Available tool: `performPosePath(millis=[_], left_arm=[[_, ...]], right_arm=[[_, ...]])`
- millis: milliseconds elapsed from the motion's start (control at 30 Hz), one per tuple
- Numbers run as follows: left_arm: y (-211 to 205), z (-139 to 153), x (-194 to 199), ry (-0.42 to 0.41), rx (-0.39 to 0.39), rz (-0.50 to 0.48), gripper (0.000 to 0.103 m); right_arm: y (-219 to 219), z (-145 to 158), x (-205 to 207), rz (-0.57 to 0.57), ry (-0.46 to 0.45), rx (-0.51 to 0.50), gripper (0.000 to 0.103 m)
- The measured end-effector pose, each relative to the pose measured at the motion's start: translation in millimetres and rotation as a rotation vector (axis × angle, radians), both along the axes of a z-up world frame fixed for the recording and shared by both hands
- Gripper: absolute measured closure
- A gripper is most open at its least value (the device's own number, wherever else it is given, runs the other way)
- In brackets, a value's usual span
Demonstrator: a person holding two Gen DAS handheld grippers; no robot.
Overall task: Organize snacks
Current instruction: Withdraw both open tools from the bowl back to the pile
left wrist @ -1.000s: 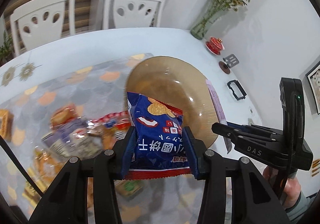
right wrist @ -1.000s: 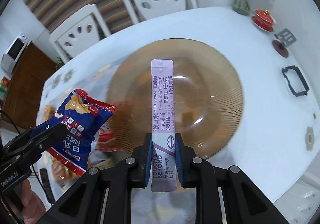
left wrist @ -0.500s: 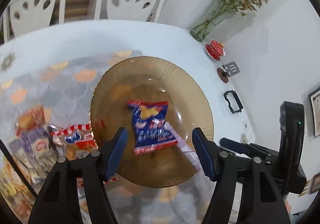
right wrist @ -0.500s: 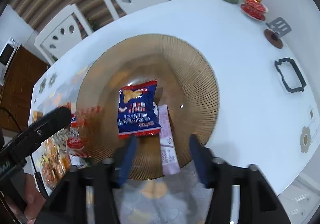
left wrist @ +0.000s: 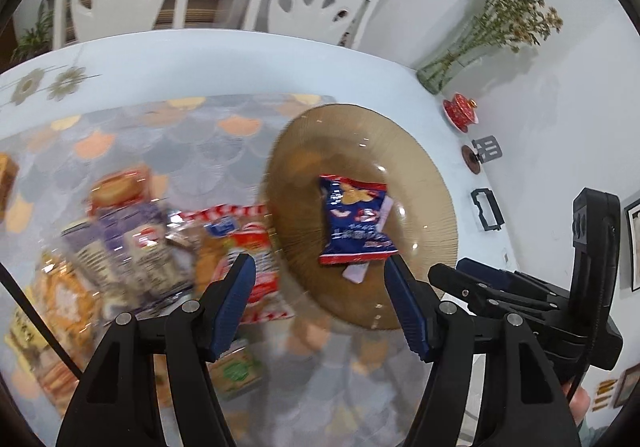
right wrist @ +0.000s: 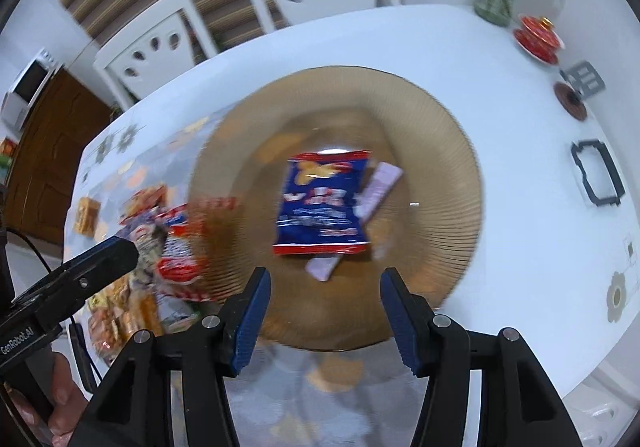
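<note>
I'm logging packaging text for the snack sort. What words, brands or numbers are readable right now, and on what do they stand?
"GenRobot.AI": on the left gripper, along its side, in the right wrist view.
Blue snack bag: white print, too blurred to read.
Lilac stick sachet: print too blurred to read.
Snack pile on the mat: labels blurred, unreadable.

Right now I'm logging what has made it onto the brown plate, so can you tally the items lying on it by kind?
Blue snack bag: 1
Lilac sachet stick, lying partly under the bag: 1
Total on the brown plate: 2
The blurred pile of other snacks lies beside the plate on the mat, not counted.
</note>
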State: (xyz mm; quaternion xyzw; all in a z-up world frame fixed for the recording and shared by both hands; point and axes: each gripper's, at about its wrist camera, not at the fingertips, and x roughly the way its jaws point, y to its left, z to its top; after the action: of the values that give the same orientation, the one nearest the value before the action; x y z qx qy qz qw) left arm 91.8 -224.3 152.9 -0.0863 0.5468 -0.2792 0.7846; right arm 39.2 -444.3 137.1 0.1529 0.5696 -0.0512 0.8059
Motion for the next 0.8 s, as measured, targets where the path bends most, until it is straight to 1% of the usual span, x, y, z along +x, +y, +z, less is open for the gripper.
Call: performPosePath(millis=[167,233,300,333,433,533,600,667,733,800], left_arm=[[49,10,-6,-0.032,0.038,0.085,0.038],[76,15,-7,-0.046,0.071,0.144,0.033],[104,19,-8,-0.063,0.093,0.204,0.026],[120,21,-9,-0.07,0.105,0.235,0.025],[164,22,-8,-0.06,0.115,0.309,0.024],[204,19,-8,-0.041,0.108,0.376,0.024],[224,15,-12,-0.027,0.104,0.396,0.024],[235,10,-18,-0.014,0.101,0.4,0.024],[242,1,-24,0.011,0.097,0.37,0.024],[243,-12,-32,0.046,0.092,0.308,0.024]], right_arm=[[45,3,3,0.079,-0.019,0.019,0.048],[64,3,3,0.108,-0.02,0.029,0.048],[82,1,3,0.134,-0.015,0.04,0.048],[90,0,4,0.144,-0.012,0.044,0.048],[114,-4,3,0.177,0.001,0.063,0.048],[139,-10,1,0.207,0.017,0.081,0.048],[158,-14,1,0.228,0.026,0.083,0.048],[173,-19,1,0.245,0.035,0.085,0.048],[187,-27,1,0.256,0.047,0.087,0.048],[199,-35,2,0.263,0.064,0.086,0.048]])
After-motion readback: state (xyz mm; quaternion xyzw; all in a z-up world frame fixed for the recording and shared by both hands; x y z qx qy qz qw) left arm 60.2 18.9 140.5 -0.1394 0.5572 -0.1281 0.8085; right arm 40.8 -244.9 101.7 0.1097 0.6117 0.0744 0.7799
